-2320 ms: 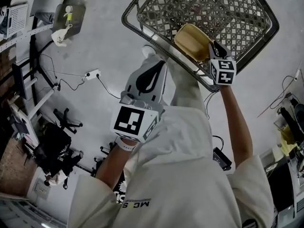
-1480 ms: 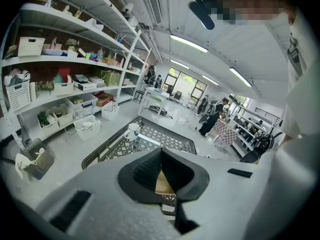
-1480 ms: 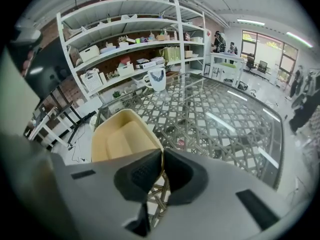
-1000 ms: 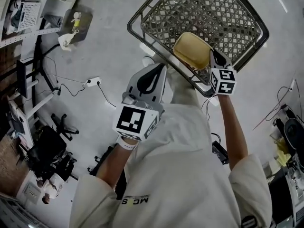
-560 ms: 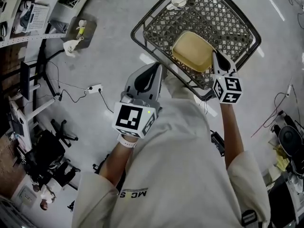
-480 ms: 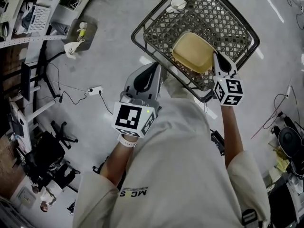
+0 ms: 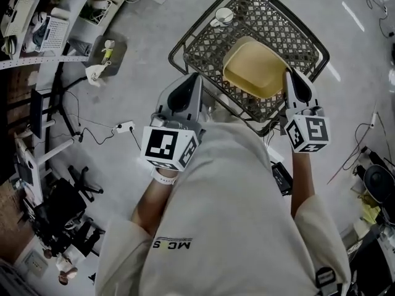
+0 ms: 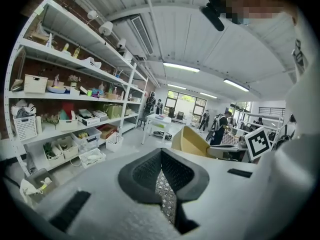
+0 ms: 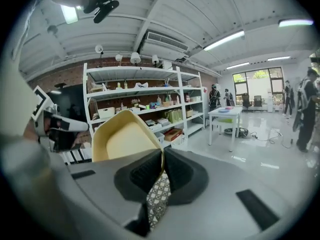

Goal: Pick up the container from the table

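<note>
A pale yellow plastic container (image 7: pixel 253 66) shows over the dark lattice table (image 7: pixel 271 18). My right gripper (image 7: pixel 289 74) is shut on the container's near right rim. In the right gripper view the container (image 9: pixel 125 136) stands up on the left with its rim pinched where that gripper's (image 9: pixel 162 160) jaws meet. My left gripper (image 7: pixel 196 79) hangs at the table's near left edge, shut with nothing in it. The left gripper view has the left gripper (image 8: pixel 161 160) closed and the container (image 8: pixel 192 141) off to the right, apart from it.
A white cup (image 7: pixel 222 15) sits at the table's far left corner. On the grey floor lie a power strip (image 7: pixel 123 127) with cables, and shelving (image 7: pixel 43 23) runs along the left. More cables and gear (image 7: pixel 370 177) are at the right.
My right gripper has stayed shut on the container and now sits lower and further right in view. The left gripper has come up toward the table's near edge.
</note>
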### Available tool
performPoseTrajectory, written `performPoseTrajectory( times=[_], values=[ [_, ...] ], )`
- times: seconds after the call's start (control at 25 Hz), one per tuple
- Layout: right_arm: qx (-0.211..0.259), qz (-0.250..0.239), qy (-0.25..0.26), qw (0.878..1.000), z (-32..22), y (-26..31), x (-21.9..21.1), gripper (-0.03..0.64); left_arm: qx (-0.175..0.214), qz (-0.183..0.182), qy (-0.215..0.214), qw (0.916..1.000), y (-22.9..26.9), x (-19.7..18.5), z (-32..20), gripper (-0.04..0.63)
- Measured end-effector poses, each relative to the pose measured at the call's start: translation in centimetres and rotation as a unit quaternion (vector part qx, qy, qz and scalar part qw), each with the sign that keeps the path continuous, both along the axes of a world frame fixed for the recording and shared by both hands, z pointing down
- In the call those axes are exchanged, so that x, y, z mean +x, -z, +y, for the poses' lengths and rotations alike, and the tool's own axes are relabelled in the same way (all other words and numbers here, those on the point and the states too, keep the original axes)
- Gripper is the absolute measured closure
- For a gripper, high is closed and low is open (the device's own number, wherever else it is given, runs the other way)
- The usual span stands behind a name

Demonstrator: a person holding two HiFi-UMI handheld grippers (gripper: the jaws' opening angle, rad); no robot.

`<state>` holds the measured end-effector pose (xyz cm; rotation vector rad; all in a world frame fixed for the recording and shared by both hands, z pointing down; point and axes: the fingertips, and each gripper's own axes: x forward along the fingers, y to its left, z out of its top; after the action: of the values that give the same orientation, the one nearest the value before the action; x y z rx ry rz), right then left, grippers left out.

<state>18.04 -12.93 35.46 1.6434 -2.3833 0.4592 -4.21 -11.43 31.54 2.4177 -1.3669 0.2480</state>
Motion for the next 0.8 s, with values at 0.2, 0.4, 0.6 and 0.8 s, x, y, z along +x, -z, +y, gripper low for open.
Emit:
performPoseTrajectory(
  times=[0.2, 0.4, 0.6, 0.8],
  values=[
    [0.034, -0.010, -0.017, 0.999, 0.9, 3.8, 1.1, 0.584, 0.008, 0.004, -0.013, 0.9999, 0.9, 1.1, -0.3, 0.575],
    [0.049, -0.005, -0.022, 0.999, 2.3, 6.0, 1.5, 0.584, 0.014, 0.010, -0.025, 0.9995, 1.2, 2.0, -0.2, 0.575],
    [0.049, 0.002, -0.025, 0.998, 4.3, 6.6, 1.3, 0.584, 0.009, 0.019, -0.028, 0.9994, 0.9, 2.0, 0.5, 0.575],
    [0.049, 0.009, -0.025, 0.998, 4.9, 6.3, 1.0, 0.584, 0.014, 0.025, -0.027, 0.9992, 0.9, 1.8, 0.5, 0.575]
  ],
)
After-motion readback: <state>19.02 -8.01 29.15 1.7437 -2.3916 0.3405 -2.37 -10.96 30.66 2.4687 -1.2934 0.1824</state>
